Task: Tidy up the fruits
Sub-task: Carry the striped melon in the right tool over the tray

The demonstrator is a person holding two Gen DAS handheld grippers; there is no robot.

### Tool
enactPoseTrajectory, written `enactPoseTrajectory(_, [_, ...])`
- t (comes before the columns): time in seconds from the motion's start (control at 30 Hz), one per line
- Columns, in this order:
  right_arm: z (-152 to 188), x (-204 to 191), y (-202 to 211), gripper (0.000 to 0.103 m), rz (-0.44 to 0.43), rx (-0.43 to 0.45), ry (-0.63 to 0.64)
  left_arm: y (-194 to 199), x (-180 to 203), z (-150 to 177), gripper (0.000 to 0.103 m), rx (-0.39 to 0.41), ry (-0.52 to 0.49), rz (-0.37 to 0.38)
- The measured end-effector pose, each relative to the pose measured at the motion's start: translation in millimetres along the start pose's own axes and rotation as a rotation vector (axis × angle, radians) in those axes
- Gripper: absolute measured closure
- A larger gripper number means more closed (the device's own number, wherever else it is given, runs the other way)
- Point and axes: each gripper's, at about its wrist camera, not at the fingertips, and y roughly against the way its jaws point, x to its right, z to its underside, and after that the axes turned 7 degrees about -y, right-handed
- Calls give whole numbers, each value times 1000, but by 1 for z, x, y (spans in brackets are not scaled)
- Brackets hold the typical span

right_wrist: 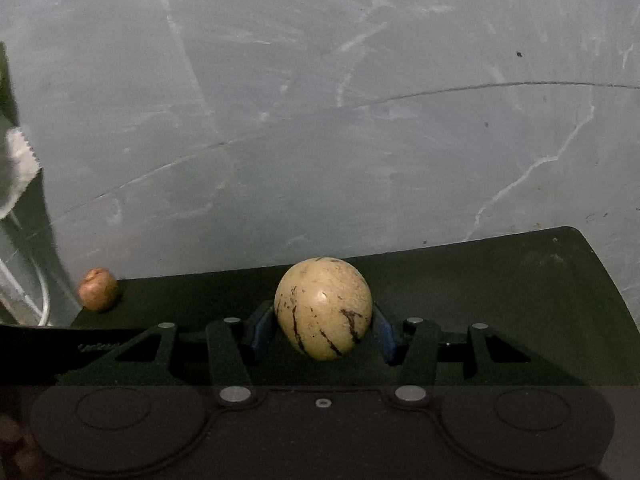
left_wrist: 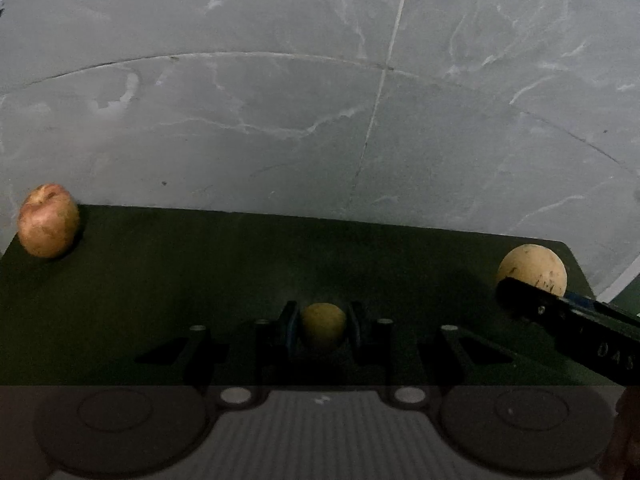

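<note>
In the left wrist view, the left hand-held gripper (left_wrist: 323,326) is closed narrow around a small yellow fruit (left_wrist: 323,322), which sits between its fingers above the dark green desk (left_wrist: 200,264). An apple (left_wrist: 48,220) rests at the far left corner, probably still waiting.

In the right wrist view, the right hand-held gripper (right_wrist: 323,330) holds a pale striped melon (right_wrist: 323,308), with both blue pads against its sides. The wider opening fits the bigger fruit. The apple (right_wrist: 98,289) is well apart, at the left edge.
</note>
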Motion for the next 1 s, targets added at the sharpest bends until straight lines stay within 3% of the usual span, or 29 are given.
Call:
enactPoseTrajectory(0.4, [46,-39,47,50,-63,25,50,50,-26,26,75,2,0,21])
enactPoseTrajectory(1.0, [133,-79,90,50,-75,-86,112,94,-55,94,75,-65,-51,75])
